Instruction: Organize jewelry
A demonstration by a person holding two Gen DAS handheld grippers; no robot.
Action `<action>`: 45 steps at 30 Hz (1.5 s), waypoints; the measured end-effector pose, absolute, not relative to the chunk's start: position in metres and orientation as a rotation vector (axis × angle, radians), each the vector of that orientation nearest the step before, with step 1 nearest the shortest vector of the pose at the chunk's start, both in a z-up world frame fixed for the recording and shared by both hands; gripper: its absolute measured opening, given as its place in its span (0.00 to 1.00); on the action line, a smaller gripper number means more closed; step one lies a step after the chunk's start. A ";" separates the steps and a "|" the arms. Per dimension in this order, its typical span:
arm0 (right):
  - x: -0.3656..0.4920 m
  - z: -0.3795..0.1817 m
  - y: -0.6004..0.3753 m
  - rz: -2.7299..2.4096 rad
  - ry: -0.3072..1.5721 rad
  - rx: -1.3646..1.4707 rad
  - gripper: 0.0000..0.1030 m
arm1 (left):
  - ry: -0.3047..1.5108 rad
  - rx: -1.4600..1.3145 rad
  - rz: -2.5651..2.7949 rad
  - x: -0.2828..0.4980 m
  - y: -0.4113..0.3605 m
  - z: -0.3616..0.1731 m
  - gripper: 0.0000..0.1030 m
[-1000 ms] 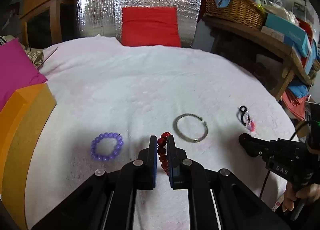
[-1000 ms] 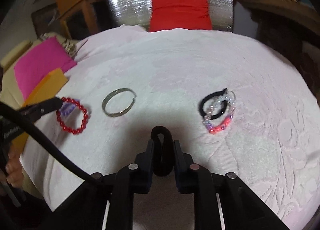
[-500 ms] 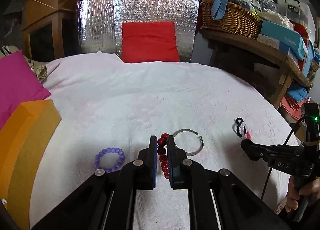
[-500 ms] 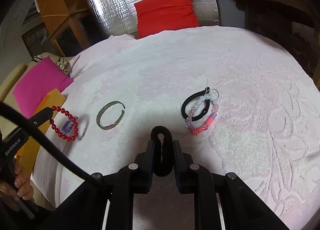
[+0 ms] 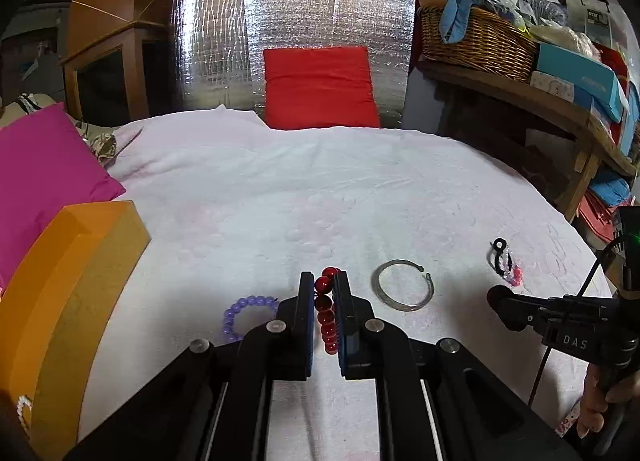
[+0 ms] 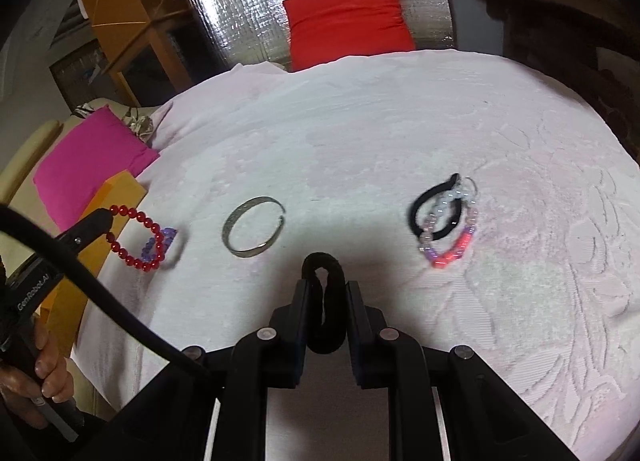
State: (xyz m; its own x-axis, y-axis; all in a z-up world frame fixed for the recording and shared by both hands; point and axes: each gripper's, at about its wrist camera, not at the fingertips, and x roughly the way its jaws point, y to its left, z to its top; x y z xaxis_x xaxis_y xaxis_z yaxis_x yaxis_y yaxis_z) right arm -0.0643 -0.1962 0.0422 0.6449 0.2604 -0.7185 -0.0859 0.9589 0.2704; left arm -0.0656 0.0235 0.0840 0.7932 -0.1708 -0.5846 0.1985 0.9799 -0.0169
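While left gripper point(image 5: 323, 303) clamps red bead bracelet point(image 5: 326, 315) above white textured cover point(image 5: 320, 197), carry step appears underway; purple bead bracelet point(image 5: 244, 315) lies left of silver cuff point(image 5: 402, 285), orange box point(image 5: 68, 289) farther left, likely destination. Right-wrist view: right gripper point(image 6: 326, 307) pinches black velvety hair tie point(image 6: 325, 301) near silver cuff point(image 6: 254, 227); mixed bead pile point(image 6: 448, 221) right of cuff. Next: gentle release.

"DAS" marks the right claw point(image 5: 496, 297); "GenRobot.AI" marks the left claw point(image 6: 102, 217).
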 end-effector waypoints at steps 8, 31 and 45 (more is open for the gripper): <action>-0.064 0.047 -0.172 0.234 0.834 0.199 0.18 | 0.625 0.034 -0.173 -0.069 0.039 0.086 0.09; -0.064 0.049 -0.121 0.307 0.836 0.164 0.18 | 0.617 -0.086 0.005 -0.078 0.135 0.088 0.09; -0.066 0.045 -0.070 0.368 0.852 0.090 0.18 | 0.618 -0.097 0.042 -0.089 0.159 0.085 0.09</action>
State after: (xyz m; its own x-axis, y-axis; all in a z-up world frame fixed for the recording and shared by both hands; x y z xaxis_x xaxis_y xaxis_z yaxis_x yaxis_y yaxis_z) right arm -0.0664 -0.0697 0.0445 0.5997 0.3526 -0.7183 -0.2811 0.9333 0.2235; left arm -0.0890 0.1593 0.0849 0.8146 0.0102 -0.5800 -0.0685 0.9945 -0.0786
